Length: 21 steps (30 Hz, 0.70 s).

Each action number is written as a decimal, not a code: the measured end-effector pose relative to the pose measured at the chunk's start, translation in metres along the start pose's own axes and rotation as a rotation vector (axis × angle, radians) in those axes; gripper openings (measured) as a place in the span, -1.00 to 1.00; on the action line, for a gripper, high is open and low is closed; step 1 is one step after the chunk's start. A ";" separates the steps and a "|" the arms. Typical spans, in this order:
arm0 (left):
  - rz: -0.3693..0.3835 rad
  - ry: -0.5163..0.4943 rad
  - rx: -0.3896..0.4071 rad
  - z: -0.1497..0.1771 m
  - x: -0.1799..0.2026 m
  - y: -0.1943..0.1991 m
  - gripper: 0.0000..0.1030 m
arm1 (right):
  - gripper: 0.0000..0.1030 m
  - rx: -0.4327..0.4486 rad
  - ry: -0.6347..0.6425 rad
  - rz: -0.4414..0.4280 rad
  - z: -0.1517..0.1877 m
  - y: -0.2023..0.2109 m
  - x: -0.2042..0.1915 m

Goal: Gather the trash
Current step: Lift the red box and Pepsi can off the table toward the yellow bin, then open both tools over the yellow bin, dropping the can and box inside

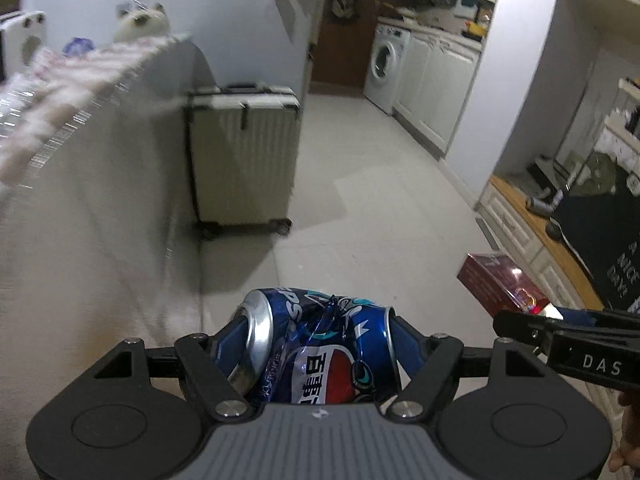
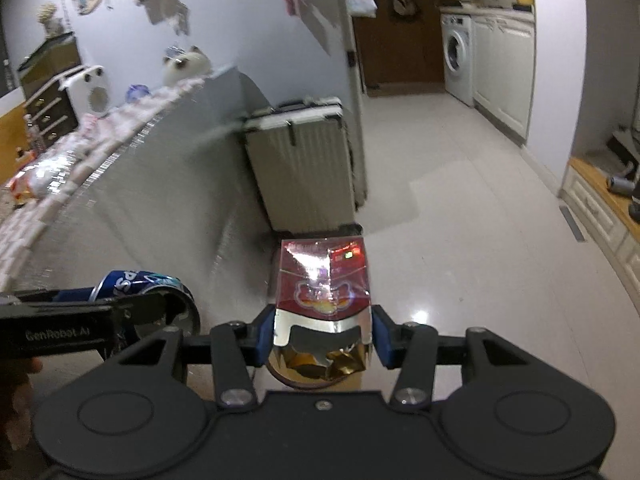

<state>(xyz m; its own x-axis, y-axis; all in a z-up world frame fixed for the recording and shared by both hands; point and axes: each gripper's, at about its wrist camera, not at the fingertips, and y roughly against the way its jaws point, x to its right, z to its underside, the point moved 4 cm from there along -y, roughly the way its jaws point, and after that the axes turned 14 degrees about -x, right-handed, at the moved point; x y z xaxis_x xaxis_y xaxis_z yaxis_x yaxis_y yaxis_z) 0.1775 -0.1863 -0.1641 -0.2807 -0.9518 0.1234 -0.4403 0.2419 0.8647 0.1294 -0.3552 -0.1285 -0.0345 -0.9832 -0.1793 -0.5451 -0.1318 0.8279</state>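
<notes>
A crushed blue Pepsi can (image 1: 316, 360) lies crosswise between the blue pads of my left gripper (image 1: 320, 332), which is shut on its two ends. My right gripper (image 2: 323, 336) is shut on a red cigarette pack (image 2: 324, 280) whose torn gold-foil top points back at the camera. Both are held in the air above the pale tiled floor. In the left wrist view the red pack (image 1: 500, 284) and the right gripper (image 1: 560, 332) show at the right edge. In the right wrist view the can (image 2: 140, 284) and the left gripper (image 2: 120, 312) show at the left.
A cloth-covered table (image 1: 100, 80) fills the left, blurred by motion. A pale hard-shell suitcase (image 1: 244, 156) stands upright beside it. A washing machine (image 1: 386, 66) and white cabinets line the far right. A low wood-topped cabinet (image 1: 520, 216) runs along the right.
</notes>
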 end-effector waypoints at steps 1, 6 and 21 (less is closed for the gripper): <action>0.001 -0.005 -0.010 -0.002 0.001 -0.012 0.47 | -0.04 -0.010 -0.006 0.000 0.000 -0.008 0.004; 0.001 0.005 -0.061 -0.012 -0.001 -0.073 0.47 | -0.04 -0.066 -0.032 0.015 0.000 -0.054 0.030; -0.013 0.067 -0.202 -0.017 -0.046 -0.245 0.47 | -0.03 -0.298 -0.145 -0.025 -0.015 -0.236 0.060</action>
<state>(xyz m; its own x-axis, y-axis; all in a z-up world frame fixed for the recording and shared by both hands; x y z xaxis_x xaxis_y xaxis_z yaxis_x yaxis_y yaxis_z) 0.3127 -0.2047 -0.3733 -0.2158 -0.9666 0.1380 -0.2616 0.1934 0.9456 0.2681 -0.3852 -0.3269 -0.1545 -0.9538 -0.2577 -0.2792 -0.2081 0.9374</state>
